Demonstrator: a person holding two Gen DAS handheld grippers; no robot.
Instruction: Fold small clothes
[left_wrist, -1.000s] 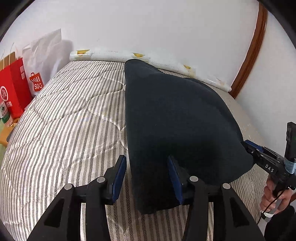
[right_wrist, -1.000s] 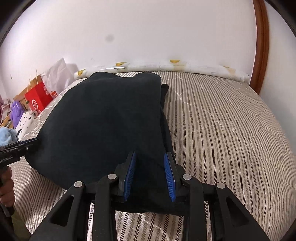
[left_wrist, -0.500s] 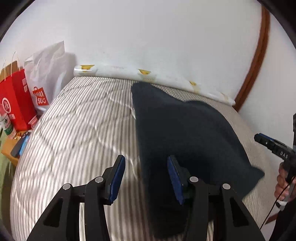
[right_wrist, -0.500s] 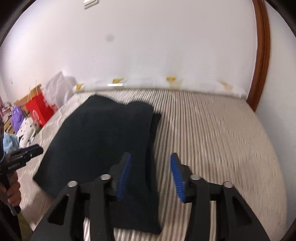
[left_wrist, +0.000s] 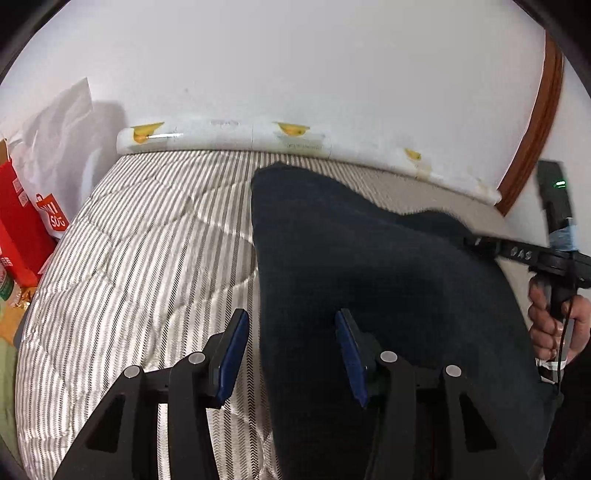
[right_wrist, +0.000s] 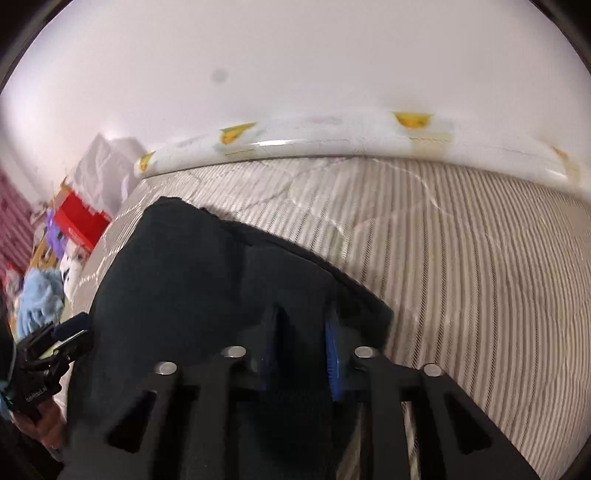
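Garment (left_wrist: 388, 295): dark, lying flat on the striped bed (left_wrist: 147, 258), its far end close to the white bolster (left_wrist: 229, 138) at the wall. In the left view its left edge runs straight from the far corner down between my fingers; to the left of that edge is a wide bare stretch of bed reaching the mattress rim.

My left hand-held gripper (left_wrist: 291, 354): jaws wide apart, holding nothing. The left pad sits over bare bed, the right pad over the cloth, so the garment's edge passes between them.

My right hand-held gripper (right_wrist: 301, 350): jaws partly apart over the garment's near right corner. The picture is blurred, and I cannot tell whether the pads pinch cloth.

Right view only: the garment's (right_wrist: 192, 295) right edge, with a second layer showing just beyond it, and past that a broad bare area of bed (right_wrist: 461, 258) out to the right; a blue cloth (right_wrist: 38, 295) and clutter off the bed's left side.

Left view only: red bag (left_wrist: 22, 225) and white bag (left_wrist: 55, 140) beside the bed's left side; brown door frame (left_wrist: 535, 122) at right; the right hand-held gripper (left_wrist: 480, 244) seen from the side at the garment's right edge, with my hand (left_wrist: 557, 325) on its handle.
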